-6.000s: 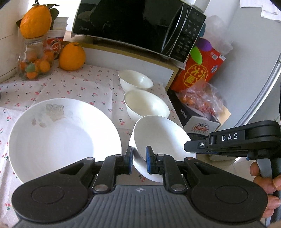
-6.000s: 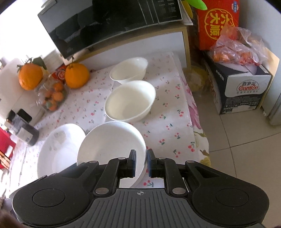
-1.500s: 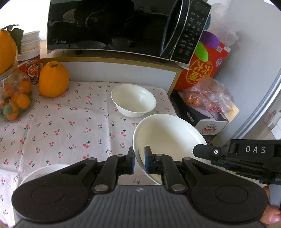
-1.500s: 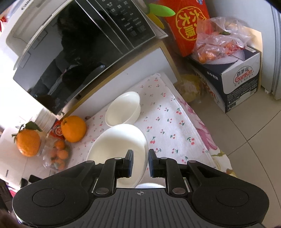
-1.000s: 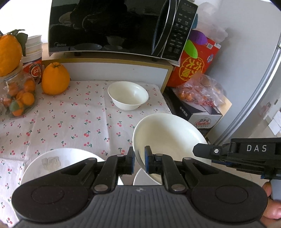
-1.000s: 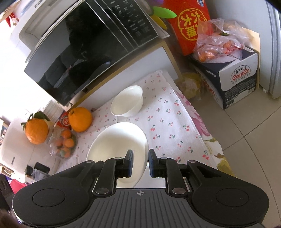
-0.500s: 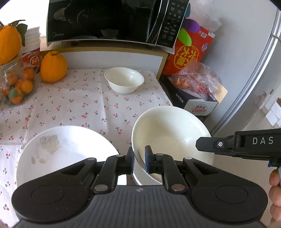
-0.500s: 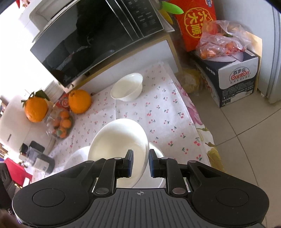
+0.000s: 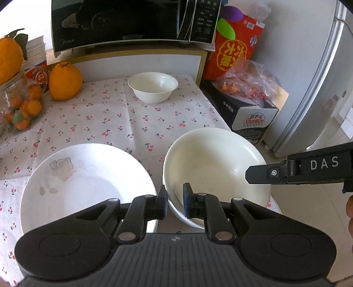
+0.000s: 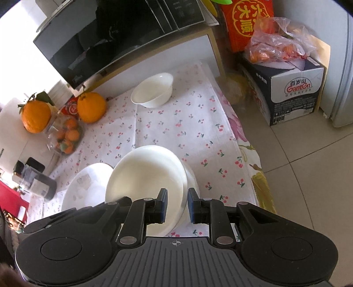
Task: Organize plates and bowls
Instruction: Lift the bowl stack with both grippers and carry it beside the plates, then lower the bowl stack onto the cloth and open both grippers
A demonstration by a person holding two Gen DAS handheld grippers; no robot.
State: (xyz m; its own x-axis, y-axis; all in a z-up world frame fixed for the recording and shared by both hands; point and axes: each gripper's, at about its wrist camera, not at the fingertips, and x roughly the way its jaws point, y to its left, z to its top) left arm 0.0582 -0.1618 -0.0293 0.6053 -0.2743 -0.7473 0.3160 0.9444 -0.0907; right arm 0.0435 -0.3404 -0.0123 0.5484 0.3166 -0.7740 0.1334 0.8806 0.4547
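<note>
A wide cream bowl (image 9: 211, 159) hangs tilted over the table's near right corner, held by both grippers. My left gripper (image 9: 174, 203) is shut on its near left rim. My right gripper (image 10: 177, 207) is shut on the opposite rim of the same bowl (image 10: 145, 176), and its black side arm (image 9: 308, 167) reaches in over the bowl. Just under the held bowl sits another white bowl (image 10: 191, 176), mostly hidden. A large white plate (image 9: 83, 183) with a faint print lies to the left. A small white bowl (image 9: 153, 88) stands at the back.
A cherry-print cloth (image 9: 106, 123) covers the table. Oranges (image 9: 64, 81) and a jar of small fruit (image 9: 19, 106) stand at the back left, below a black microwave (image 9: 132, 19). A carton (image 10: 293, 88) with bagged fruit sits on the tiled floor to the right.
Both grippers have come down and nearer with the cream bowl, which now sits low over the bowl at the table's front right. The large plate has come fully into view.
</note>
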